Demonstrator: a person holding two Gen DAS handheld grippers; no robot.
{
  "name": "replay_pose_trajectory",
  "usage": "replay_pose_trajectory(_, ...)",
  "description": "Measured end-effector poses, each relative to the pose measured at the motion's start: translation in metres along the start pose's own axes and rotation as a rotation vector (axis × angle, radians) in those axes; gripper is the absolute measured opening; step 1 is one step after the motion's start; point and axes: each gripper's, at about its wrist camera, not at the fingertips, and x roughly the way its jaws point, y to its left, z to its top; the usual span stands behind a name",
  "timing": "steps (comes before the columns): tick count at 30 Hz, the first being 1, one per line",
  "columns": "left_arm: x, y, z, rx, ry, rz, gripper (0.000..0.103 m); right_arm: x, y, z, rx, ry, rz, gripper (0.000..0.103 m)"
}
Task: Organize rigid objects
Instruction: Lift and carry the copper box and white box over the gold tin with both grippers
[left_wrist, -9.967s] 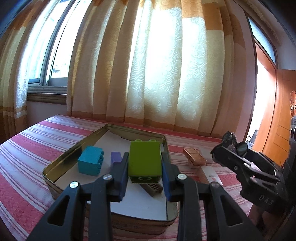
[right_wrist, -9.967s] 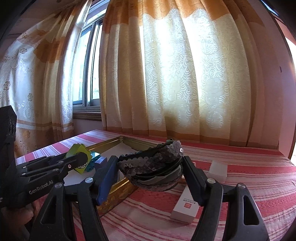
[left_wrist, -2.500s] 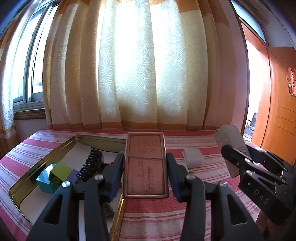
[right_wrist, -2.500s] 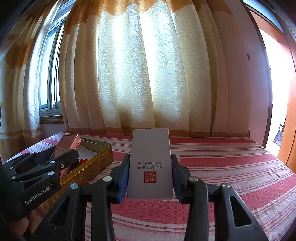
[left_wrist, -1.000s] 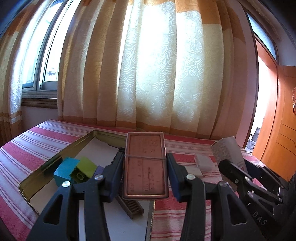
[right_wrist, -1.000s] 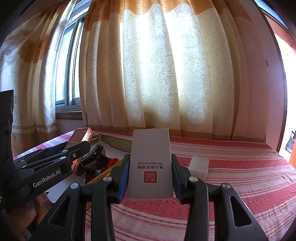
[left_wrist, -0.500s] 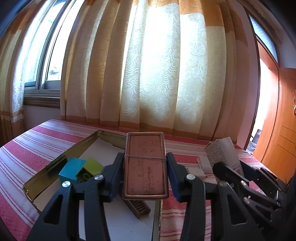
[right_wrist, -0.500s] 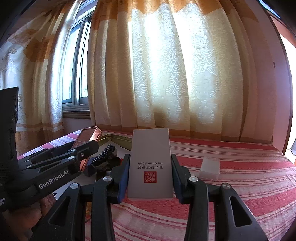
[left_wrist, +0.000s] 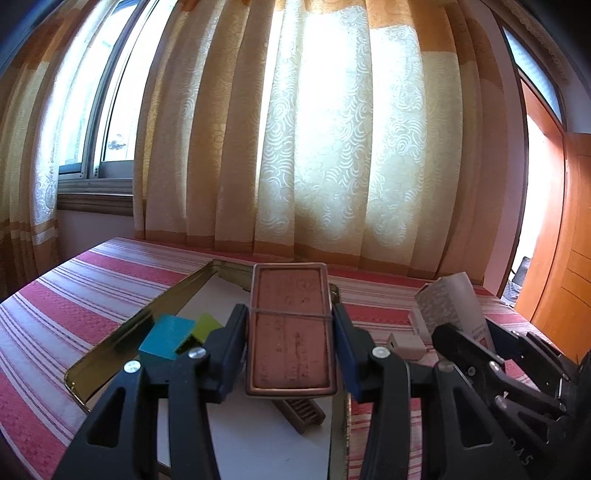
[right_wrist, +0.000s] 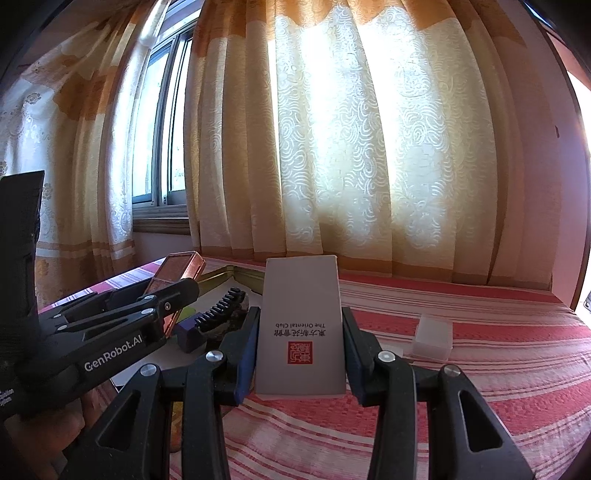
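My left gripper (left_wrist: 290, 341) is shut on a copper-coloured flat case (left_wrist: 290, 328) and holds it above the right part of the gold metal tray (left_wrist: 110, 347). In the tray lie a teal block (left_wrist: 166, 336), a green block (left_wrist: 205, 326) and a brown comb-like piece (left_wrist: 301, 411). My right gripper (right_wrist: 300, 341) is shut on a grey card box with a red seal (right_wrist: 300, 328), held above the striped cloth just right of the tray (right_wrist: 236, 275). The right wrist view shows the left gripper with the copper case (right_wrist: 177, 275), a purple block (right_wrist: 188, 332) and a black toothed hair clip (right_wrist: 219, 308).
A red-and-white striped cloth (right_wrist: 480, 369) covers the table. A small translucent white box (right_wrist: 434, 338) lies on it to the right, also seen in the left wrist view (left_wrist: 406, 343). Curtains (left_wrist: 314, 147) and a window stand behind; an orange door (left_wrist: 561, 258) is at right.
Both grippers keep their holds. They have shifted left over the last second, so the copper case now hangs over the tray and the card box sits closer to the tray's right edge.
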Motion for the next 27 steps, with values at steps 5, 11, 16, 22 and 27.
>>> replay_pose_trajectory(5,0.0,0.006,0.001,-0.005,0.003,0.012,0.045,0.002,0.005,0.0,-0.005,0.001,0.012,0.044)
replay_pose_trajectory(11,-0.002,0.01,0.002,-0.005,0.001,0.017,0.045,0.004,0.012,0.0,-0.013,0.003,0.024,0.044)
replay_pose_trajectory(16,-0.004,0.011,0.003,0.014,-0.01,0.031,0.045,0.006,0.018,0.001,-0.025,0.004,0.033,0.044)
replay_pose_trajectory(22,-0.004,0.016,0.004,0.013,-0.006,0.04,0.045,0.009,0.022,0.002,-0.031,0.007,0.046,0.044)
replay_pose_trajectory(27,-0.005,0.022,0.004,0.011,-0.004,0.055,0.045,0.012,0.029,0.002,-0.043,0.011,0.056,0.044)
